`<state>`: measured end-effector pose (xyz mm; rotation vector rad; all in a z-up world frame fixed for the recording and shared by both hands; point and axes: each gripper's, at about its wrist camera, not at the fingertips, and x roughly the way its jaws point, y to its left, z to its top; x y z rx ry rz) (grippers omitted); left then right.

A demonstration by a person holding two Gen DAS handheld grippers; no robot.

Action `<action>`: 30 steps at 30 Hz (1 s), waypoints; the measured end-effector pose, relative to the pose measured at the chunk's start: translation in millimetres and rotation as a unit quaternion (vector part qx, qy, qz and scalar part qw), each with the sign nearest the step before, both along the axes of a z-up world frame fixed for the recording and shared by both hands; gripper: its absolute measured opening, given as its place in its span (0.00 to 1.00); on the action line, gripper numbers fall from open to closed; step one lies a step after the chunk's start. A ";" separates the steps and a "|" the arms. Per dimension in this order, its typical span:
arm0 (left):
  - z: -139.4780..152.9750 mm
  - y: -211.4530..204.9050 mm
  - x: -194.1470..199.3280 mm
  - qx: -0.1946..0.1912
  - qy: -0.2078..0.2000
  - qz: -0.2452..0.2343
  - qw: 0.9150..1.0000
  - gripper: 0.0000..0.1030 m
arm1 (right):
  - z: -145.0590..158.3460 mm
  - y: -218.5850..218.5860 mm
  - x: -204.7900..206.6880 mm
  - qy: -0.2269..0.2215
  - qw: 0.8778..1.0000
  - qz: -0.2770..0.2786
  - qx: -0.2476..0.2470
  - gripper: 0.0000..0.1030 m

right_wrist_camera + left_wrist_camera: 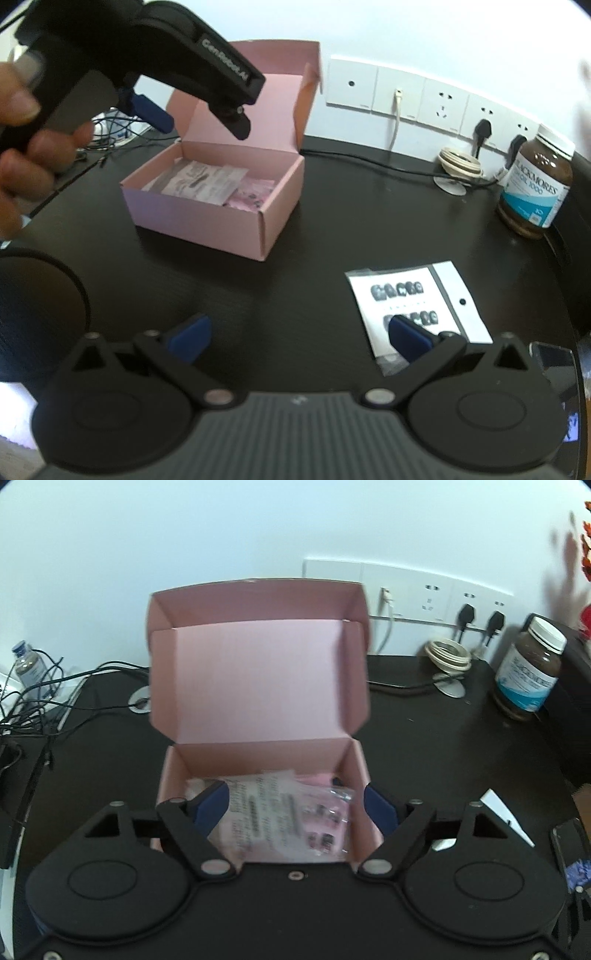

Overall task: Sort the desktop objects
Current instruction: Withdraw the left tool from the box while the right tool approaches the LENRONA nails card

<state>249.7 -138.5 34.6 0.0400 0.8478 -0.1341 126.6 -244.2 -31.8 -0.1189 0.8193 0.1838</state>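
Note:
An open pink cardboard box point(258, 686) stands on the dark desk, lid up; it also shows in the right wrist view point(221, 218). Inside lie clear plastic packets point(288, 812) of small dark items and printed paper point(207, 181). My left gripper point(295, 805) hovers open and empty over the box's near edge; its body point(147, 48) shows above the box in the right wrist view. My right gripper point(299, 332) is open and empty, low over the desk. A white packet of dark press-on nails point(417, 306) lies flat by its right finger point(410, 332).
A brown Blackmores bottle point(535, 184) stands at the right by a coiled cable point(460, 162) under wall sockets point(424, 96). Tangled black cables point(37, 701) and a small bottle point(29, 664) are at the left. A phone point(554, 362) lies at the right edge.

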 end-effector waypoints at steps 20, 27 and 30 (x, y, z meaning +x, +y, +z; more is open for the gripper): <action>-12.7 -10.6 -21.4 0.029 0.003 0.006 1.000 0.80 | -16.7 -43.0 9.6 -0.015 1.000 -0.009 -0.024 0.99; -13.5 -4.7 -26.3 0.056 -0.008 0.019 0.998 0.81 | -20.6 -58.1 24.3 -0.009 0.999 -0.006 -0.040 0.99; -13.9 -2.8 -26.6 0.057 -0.005 0.032 0.998 0.81 | -23.5 -64.2 31.8 -0.002 0.999 0.003 -0.040 0.99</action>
